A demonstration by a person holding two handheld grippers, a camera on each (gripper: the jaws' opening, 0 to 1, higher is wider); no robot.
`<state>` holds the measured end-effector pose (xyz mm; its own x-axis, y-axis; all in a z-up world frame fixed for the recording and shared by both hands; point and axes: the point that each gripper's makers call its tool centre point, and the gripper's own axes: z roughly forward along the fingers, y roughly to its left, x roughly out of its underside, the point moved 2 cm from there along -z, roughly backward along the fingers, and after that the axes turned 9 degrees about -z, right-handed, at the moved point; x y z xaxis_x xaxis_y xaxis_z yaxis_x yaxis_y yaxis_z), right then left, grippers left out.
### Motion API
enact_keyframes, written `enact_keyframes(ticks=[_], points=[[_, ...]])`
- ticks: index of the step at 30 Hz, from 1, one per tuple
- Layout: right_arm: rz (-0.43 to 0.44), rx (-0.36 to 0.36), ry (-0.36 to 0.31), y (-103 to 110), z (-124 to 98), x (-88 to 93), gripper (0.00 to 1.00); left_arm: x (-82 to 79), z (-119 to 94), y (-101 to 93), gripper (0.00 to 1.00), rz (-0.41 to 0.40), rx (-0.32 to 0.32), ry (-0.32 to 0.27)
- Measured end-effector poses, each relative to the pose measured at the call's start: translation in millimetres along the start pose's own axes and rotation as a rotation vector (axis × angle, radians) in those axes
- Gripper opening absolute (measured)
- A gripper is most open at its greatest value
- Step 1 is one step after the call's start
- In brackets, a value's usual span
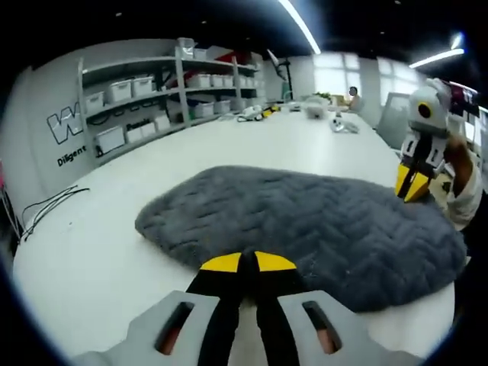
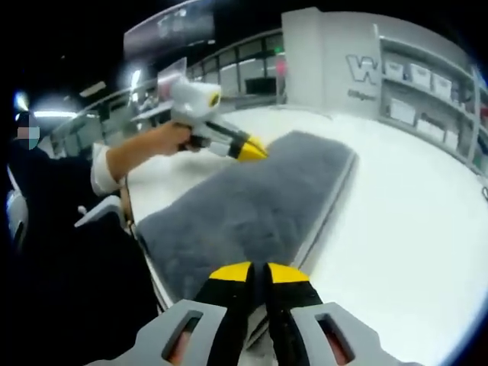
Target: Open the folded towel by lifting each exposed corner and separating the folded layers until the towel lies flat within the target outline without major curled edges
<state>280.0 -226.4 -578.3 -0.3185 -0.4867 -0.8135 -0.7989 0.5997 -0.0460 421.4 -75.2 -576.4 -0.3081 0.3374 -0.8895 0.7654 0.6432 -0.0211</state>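
1. On the grey wall [image 1: 46, 145] I can read a big white "W" and, under it, small white letters that start "Diligen". The rest is cut off.
2. The fluffy dark grey towel [image 1: 305, 229] lies folded on the big white tabletop [image 1: 91, 252]. In the right gripper view it looks long and thick, with a pale layer showing along one edge.
3. My left tool [image 1: 248, 263], black with yellow tips, has its two tips pressed together. It sits right at the near edge of the towel. I cannot tell if any cloth is pinched.
4. My right tool [image 2: 259, 272] also has its tips pressed together, at one short end of the towel. I cannot tell if it pinches cloth.
5. The metal shelves [image 1: 152, 99] hold white boxes [image 1: 118, 90]. I cannot see what is inside them.
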Motion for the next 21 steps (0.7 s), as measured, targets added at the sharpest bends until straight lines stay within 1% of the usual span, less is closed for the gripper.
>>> enact_keyframes(ticks=[3, 11, 15, 17, 21], points=[[-0.002, 0.003, 0.012, 2.9, 2.1, 0.4, 0.02, 1.0, 0.5, 2.6, 0.01, -0.007, -0.016, -0.004], [0.019, -0.009, 0.018, 5.1, 3.0, 0.8, 0.01, 4.2, 0.7, -1.2, 0.01, -0.01, -0.013, -0.001], [0.014, -0.028, 0.01, 9.8, 5.1, -0.8, 0.01, 4.3, 4.0, -1.1, 0.01, -0.034, -0.006, -0.017], [0.022, -0.029, 0.005, 9.6, 5.4, -1.0, 0.01, 1.1, 7.7, 6.0, 0.01, -0.047, -0.002, -0.02], [0.024, -0.031, 0.007, 9.9, 5.3, -1.1, 0.01, 1.0, 7.8, 5.2, 0.01, -0.047, -0.003, -0.02]])
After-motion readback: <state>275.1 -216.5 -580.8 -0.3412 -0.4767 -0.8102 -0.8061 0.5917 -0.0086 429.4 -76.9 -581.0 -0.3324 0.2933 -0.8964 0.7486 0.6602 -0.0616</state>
